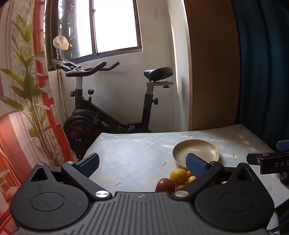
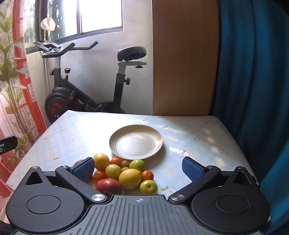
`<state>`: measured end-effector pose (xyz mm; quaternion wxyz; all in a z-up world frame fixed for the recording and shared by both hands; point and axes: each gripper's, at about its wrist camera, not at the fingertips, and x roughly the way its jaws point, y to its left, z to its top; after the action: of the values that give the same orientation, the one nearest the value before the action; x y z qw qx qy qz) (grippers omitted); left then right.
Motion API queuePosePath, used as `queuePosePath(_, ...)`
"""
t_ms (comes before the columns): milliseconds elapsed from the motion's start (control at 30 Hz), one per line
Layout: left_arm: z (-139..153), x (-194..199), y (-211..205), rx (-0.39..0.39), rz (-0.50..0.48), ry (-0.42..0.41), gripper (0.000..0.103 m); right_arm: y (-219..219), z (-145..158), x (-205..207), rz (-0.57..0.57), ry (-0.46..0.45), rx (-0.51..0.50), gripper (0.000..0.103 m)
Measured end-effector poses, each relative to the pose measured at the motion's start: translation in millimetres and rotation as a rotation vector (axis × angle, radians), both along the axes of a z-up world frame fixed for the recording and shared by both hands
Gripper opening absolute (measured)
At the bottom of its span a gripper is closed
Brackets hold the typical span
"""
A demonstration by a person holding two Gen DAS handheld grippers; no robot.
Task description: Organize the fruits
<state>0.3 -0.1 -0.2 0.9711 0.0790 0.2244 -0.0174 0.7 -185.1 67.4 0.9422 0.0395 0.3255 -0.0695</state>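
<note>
Lemon lying with long axis left to right among piled fruits, metal plate just behind, right gripper tilted down, wide open, empty, left gripper likewise open, empty.

Exercise bike below a bright window, wooden panel beside it.

daylight is admitted through the window, which is blown out to white. soft dappled patches are cast on the desk. straight lines are bowed at the edges; focus is held sharp.
</note>
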Motion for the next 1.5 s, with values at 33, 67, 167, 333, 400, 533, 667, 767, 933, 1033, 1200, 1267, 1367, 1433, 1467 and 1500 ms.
queuePosePath(33,0,1,0,0.005,0.003,0.002,0.103,0,1,0,0.002,0.002,-0.007,0.103)
queuePosePath(67,-1,2,-1,0.010,0.005,0.005,0.103,-1,2,0,0.005,-0.001,-0.005,0.103)
queuePosePath(167,8,6,4,-0.003,0.009,0.003,0.103,-3,2,-3,0.015,-0.013,-0.009,0.103)
queuePosePath(333,3,-4,1,-0.017,0.019,-0.022,0.103,3,-4,0,0.012,-0.010,-0.028,0.103)
queuePosePath(400,2,-2,0,-0.020,0.029,-0.014,0.103,1,-3,1,0.014,-0.009,-0.019,0.103)
queuePosePath(533,2,-1,-1,-0.019,0.031,-0.017,0.103,1,3,-1,0.027,-0.014,-0.008,0.103)
queuePosePath(667,1,-1,-2,-0.017,0.028,-0.015,0.103,1,4,-3,0.028,-0.017,-0.014,0.103)
queuePosePath(767,0,-1,-1,-0.019,0.029,-0.018,0.103,1,5,-3,0.027,-0.020,-0.021,0.103)
queuePosePath(933,1,-2,-1,-0.025,0.027,-0.028,0.103,1,5,-5,0.023,-0.024,-0.028,0.103)
queuePosePath(1033,0,-2,-1,-0.025,0.027,-0.029,0.103,1,5,-5,0.023,-0.028,-0.031,0.103)
queuePosePath(1200,1,-3,-2,-0.026,0.026,-0.028,0.103,0,6,-5,0.020,-0.027,-0.031,0.103)
queuePosePath(1267,1,-3,-2,-0.026,0.026,-0.028,0.103,0,6,-5,0.019,-0.028,-0.033,0.103)
queuePosePath(1367,1,-3,-2,-0.026,0.026,-0.028,0.103,-1,7,-5,0.018,-0.030,-0.035,0.103)
queuePosePath(1433,1,-4,-3,-0.026,0.025,-0.027,0.103,0,7,-6,0.017,-0.030,-0.036,0.103)
queuePosePath(1467,1,-4,-3,-0.026,0.025,-0.026,0.103,-1,7,-6,0.018,-0.030,-0.036,0.103)
queuePosePath(1500,2,-4,-3,-0.027,0.024,-0.025,0.103,-1,7,-6,0.018,-0.030,-0.036,0.103)
